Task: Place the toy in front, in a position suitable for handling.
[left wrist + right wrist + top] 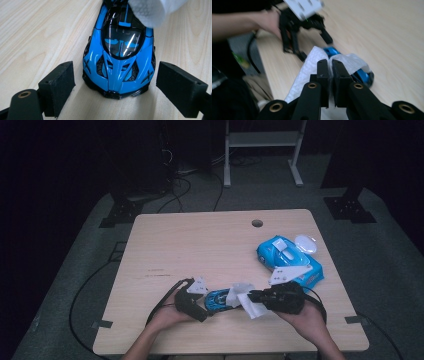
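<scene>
Table [200, 245]: toy car [218, 299] nose toward left gripper [199, 312]

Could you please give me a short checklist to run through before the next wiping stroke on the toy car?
1. Right tongs shut on the wipe: ok.
2. Wipe lies on the toy car: ok, it covers the car's far end.
3. Left tongs clamp the car: not ok, jaws stand open, apart from both sides of its near end.
4. Car flat on the table: ok.
5. Wipes pack out of the stroke's way: ok, it lies beyond the right hand.
6. Pack lid closed: not ok, flap stands open.
</scene>
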The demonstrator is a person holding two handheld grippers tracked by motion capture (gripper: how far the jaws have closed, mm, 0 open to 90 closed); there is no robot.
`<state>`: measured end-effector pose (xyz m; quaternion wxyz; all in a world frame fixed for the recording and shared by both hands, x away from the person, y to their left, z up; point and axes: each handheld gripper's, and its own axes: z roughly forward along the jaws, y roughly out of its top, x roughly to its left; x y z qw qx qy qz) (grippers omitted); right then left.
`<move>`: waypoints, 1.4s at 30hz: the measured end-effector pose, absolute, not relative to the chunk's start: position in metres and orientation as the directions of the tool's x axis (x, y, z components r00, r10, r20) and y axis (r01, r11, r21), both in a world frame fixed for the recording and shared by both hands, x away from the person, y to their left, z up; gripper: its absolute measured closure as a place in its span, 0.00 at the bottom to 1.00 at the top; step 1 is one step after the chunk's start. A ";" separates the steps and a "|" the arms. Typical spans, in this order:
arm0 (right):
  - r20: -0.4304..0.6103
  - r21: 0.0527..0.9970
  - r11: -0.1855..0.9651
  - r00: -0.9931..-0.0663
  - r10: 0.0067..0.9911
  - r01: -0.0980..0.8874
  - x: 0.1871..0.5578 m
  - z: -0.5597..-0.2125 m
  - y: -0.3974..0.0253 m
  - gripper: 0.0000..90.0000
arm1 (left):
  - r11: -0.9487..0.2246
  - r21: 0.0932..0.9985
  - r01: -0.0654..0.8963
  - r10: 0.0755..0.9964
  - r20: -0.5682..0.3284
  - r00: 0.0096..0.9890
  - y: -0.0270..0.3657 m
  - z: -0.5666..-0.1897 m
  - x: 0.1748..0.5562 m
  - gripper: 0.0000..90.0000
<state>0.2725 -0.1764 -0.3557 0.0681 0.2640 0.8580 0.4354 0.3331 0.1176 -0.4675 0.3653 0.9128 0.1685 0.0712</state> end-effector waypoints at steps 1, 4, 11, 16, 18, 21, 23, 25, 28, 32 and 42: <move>0.103 0.761 0.506 -0.845 0.525 0.406 0.279 -0.360 -0.174 0.93 | -0.676 0.691 0.254 0.352 0.001 0.936 0.118 -0.468 0.333 0.20; 0.106 0.722 0.537 -0.836 0.538 0.437 0.295 -0.370 -0.166 0.93 | -0.680 0.691 0.245 0.340 0.001 0.940 0.116 -0.467 0.333 0.24; 0.036 0.647 0.630 -0.843 0.537 0.430 0.319 -0.407 -0.131 0.87 | -0.663 0.702 0.258 0.351 -0.013 0.936 0.117 -0.468 0.335 0.25; -0.007 0.635 0.651 -0.839 0.544 0.416 0.316 -0.426 -0.122 0.79 | -0.671 0.695 0.259 0.346 -0.016 0.938 0.116 -0.471 0.336 0.24; -0.032 0.648 0.648 -0.836 0.548 0.400 0.314 -0.434 -0.121 0.66 | -0.673 0.692 0.261 0.348 -0.015 0.937 0.114 -0.472 0.336 0.23; -0.040 0.666 0.635 -0.830 0.556 0.393 0.313 -0.437 -0.121 0.59 | -0.668 0.696 0.263 0.346 -0.023 0.938 0.112 -0.473 0.338 0.22; -0.032 0.676 0.621 -0.825 0.564 0.398 0.315 -0.439 -0.121 0.57 | -0.676 0.694 0.248 0.339 -0.005 0.941 0.110 -0.474 0.337 0.23; -0.020 0.691 0.602 -0.822 0.569 0.399 0.317 -0.440 -0.120 0.57 | -0.683 0.691 0.237 0.336 0.009 0.942 0.108 -0.474 0.337 0.25; -0.002 0.715 0.572 -0.817 0.577 0.402 0.318 -0.442 -0.119 0.58 | -0.684 0.693 0.226 0.332 0.019 0.943 0.108 -0.475 0.336 0.26; 0.000 0.734 0.558 -0.821 0.572 0.388 0.319 -0.446 -0.118 0.68 | -0.688 0.691 0.222 0.328 0.023 0.945 0.108 -0.475 0.336 0.26; -0.083 0.695 0.593 -0.774 0.627 0.406 0.321 -0.442 -0.146 0.90 | -0.685 0.691 0.231 0.343 0.027 0.939 0.108 -0.475 0.334 0.26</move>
